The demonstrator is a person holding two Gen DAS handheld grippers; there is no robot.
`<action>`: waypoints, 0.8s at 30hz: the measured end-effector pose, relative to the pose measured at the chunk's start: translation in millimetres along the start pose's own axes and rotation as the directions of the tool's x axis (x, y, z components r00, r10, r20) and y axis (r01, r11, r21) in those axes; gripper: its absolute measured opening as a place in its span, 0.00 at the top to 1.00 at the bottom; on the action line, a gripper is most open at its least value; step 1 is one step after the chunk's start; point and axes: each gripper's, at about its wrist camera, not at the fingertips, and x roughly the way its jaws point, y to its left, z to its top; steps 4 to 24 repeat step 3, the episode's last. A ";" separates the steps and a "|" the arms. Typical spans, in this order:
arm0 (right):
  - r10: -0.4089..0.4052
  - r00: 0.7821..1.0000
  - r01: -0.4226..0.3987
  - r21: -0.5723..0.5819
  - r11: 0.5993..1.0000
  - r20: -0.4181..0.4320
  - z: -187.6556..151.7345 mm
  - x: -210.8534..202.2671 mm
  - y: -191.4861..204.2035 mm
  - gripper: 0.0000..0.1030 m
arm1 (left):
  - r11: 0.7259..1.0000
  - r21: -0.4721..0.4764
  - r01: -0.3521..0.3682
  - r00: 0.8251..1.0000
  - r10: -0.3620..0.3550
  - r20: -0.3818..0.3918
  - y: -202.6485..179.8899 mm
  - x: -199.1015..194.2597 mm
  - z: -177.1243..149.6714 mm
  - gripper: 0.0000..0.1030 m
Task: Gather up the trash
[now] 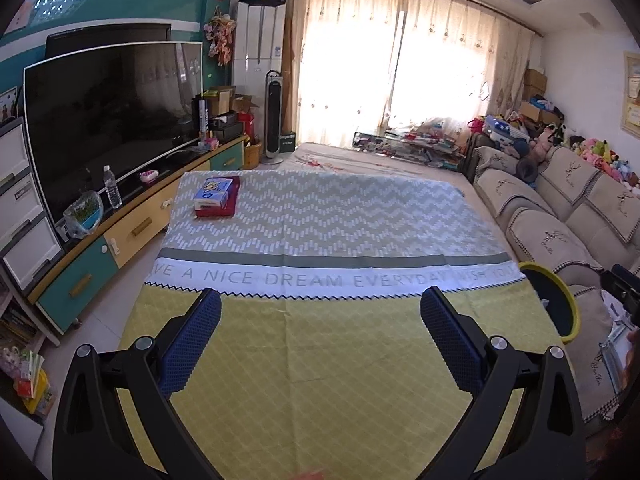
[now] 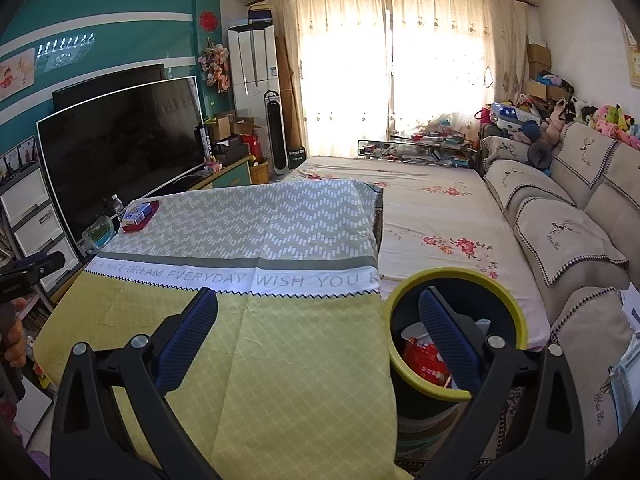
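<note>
Both grippers, left and right, stood released and empty above the yellow patterned tablecloth. Crumpled red trash lay inside the yellow-rimmed black bin, near right, probably placed for short drops. A blue-and-red carton remained far left.

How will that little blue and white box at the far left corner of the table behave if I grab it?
The blue and white box looks like printed cardboard, so probably light and fairly stiff, though a hard squeeze might crush it. It rests on a flat red box, so it could slide off if pushed. Its flat faces should suit the open left gripper.
</note>
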 end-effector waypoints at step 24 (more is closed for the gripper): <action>0.039 0.998 -0.040 -0.015 0.999 -0.039 22.9 47.6 13.5 0.07 | 0.999 -0.018 -0.044 0.997 0.042 -0.065 22.1 55.8 18.4 0.05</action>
